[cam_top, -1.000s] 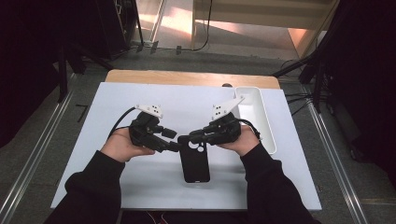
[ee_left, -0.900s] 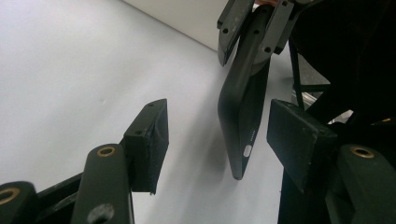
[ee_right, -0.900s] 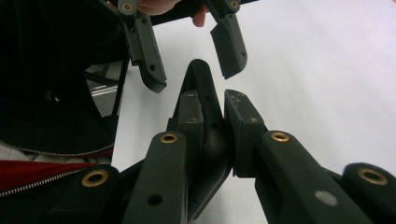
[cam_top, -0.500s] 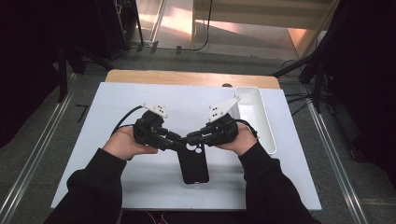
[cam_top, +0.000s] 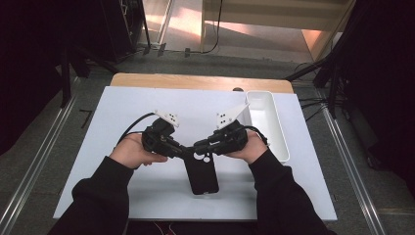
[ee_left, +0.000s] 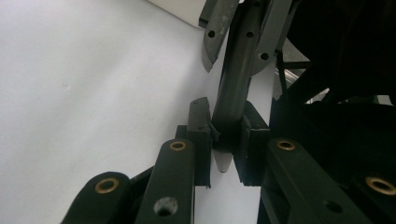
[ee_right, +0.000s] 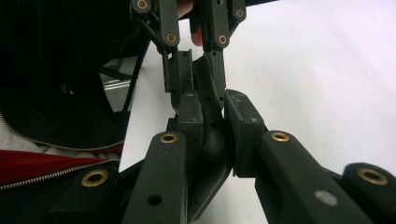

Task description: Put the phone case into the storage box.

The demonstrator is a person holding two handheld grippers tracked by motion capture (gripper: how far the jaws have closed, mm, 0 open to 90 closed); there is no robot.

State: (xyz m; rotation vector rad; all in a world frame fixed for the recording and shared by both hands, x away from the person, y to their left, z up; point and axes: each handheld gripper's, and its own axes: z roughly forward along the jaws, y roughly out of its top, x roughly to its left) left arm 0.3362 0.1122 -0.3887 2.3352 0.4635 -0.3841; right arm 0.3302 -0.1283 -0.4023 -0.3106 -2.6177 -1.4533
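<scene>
A black phone case (cam_top: 203,176) hangs tilted over the white table top, its upper end caught between both grippers. My right gripper (cam_top: 199,146) is shut on the case's top edge; in the right gripper view its pads (ee_right: 240,121) clamp the dark shell (ee_right: 210,154). My left gripper (cam_top: 188,152) meets it from the left. Its jaws have just been closing, and in the left gripper view the case's thin edge (ee_left: 233,93) sits pinched between the pads (ee_left: 201,140). The two grippers face each other, tips almost touching.
A long white tray (cam_top: 266,122) stands along the right side of the white table top (cam_top: 122,107). A wooden strip (cam_top: 195,81) runs along the far edge. Dark sleeves come in from the bottom.
The left gripper has edged right toward the case's top and its jaws have come together on the edge. The right hand and the case have stayed put.
</scene>
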